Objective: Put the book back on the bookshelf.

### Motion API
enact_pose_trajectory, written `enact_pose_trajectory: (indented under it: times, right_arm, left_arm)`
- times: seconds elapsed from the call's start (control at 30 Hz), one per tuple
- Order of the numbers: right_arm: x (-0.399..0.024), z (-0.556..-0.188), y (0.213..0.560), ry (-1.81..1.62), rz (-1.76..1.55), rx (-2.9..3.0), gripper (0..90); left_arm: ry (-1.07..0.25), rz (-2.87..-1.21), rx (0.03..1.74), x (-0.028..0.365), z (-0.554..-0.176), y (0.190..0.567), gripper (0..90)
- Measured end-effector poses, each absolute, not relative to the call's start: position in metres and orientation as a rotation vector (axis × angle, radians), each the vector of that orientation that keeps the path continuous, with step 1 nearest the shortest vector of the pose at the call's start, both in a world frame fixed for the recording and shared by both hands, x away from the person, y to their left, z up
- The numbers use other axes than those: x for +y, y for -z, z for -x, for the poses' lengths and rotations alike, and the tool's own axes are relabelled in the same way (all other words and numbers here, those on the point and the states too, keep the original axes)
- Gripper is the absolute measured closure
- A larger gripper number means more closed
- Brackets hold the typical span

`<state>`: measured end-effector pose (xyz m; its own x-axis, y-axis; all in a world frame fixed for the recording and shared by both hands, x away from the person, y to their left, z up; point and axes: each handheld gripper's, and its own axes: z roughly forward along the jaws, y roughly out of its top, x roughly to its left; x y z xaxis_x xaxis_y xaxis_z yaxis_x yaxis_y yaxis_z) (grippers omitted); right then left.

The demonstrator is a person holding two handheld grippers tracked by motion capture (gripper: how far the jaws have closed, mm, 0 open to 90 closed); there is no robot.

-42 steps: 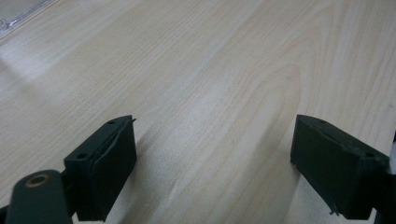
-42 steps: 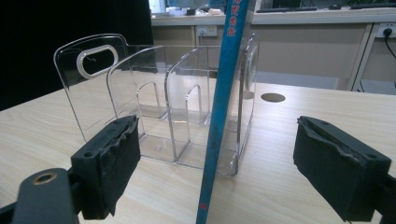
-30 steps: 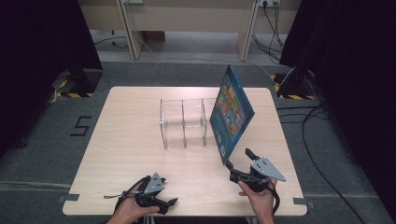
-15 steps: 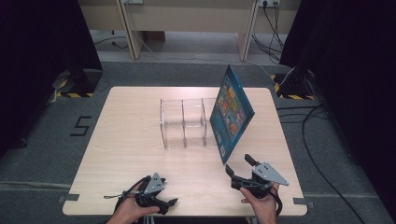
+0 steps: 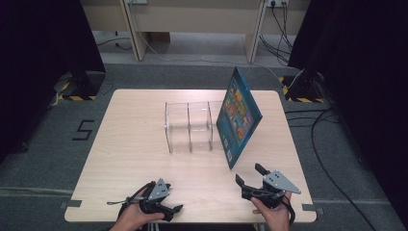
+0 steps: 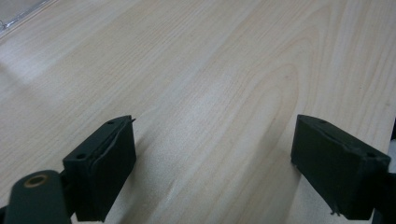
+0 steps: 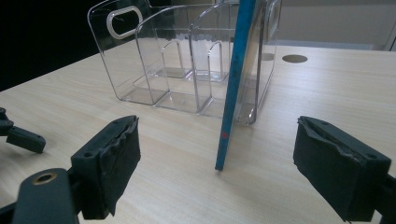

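A blue picture book [image 5: 238, 115] stands on its lower edge, tilted, leaning against the right end of a clear plastic rack [image 5: 188, 126] with upright dividers at mid-table. My right gripper [image 5: 249, 174] is open near the front edge, just short of the book's near corner and apart from it. In the right gripper view the book's thin edge [image 7: 236, 79] rises between the wide-apart jaws of my right gripper [image 7: 215, 163], with the rack [image 7: 173, 60] behind. My left gripper [image 5: 168, 204] rests at the front left, open over bare wood, as my left gripper [image 6: 212, 163] shows in its own view.
The light wooden table [image 5: 134, 159] has its front edge right by both hands. A round cable hole [image 7: 294, 59] lies past the rack. Cables trail on the floor [image 5: 332, 144] at the right; a desk and dark curtains stand behind.
My right gripper has drawn back a little from the book's near corner toward the front edge. The book still leans on the rack. The left gripper has not moved.
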<state>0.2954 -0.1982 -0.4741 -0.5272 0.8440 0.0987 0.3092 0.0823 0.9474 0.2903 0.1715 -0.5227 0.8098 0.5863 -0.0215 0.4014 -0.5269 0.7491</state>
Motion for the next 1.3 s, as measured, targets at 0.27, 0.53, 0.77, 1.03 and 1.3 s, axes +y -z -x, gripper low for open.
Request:
enact_pose_trajectory:
  times: [0.27, 0.53, 0.77, 1.03, 1.3]
  right_arm:
    - [-0.203, -0.288, 0.476, -1.426, -1.144, 1.922, 15.6]
    - [-0.204, -0.281, 0.478, -1.390, -1.133, 1.962, 15.6]
    - [-0.207, -0.274, 0.481, -1.335, -1.139, 1.995, 15.6]
    - [-0.210, -0.266, 0.485, -1.279, -1.146, 2.061, 15.6]
    - [-0.208, -0.258, 0.492, -1.166, -1.131, 2.171, 15.7]
  left_arm:
    - [-0.297, -2.197, 0.722, 0.172, -0.290, 0.523, 12.9]
    - [-0.294, -2.200, 0.715, 0.171, -0.290, 0.523, 12.9]
    - [-0.293, -2.199, 0.713, 0.171, -0.290, 0.523, 12.9]
    - [-0.290, -2.203, 0.707, 0.171, -0.289, 0.523, 11.5]
    - [-0.288, -2.204, 0.705, 0.171, -0.289, 0.523, 11.3]
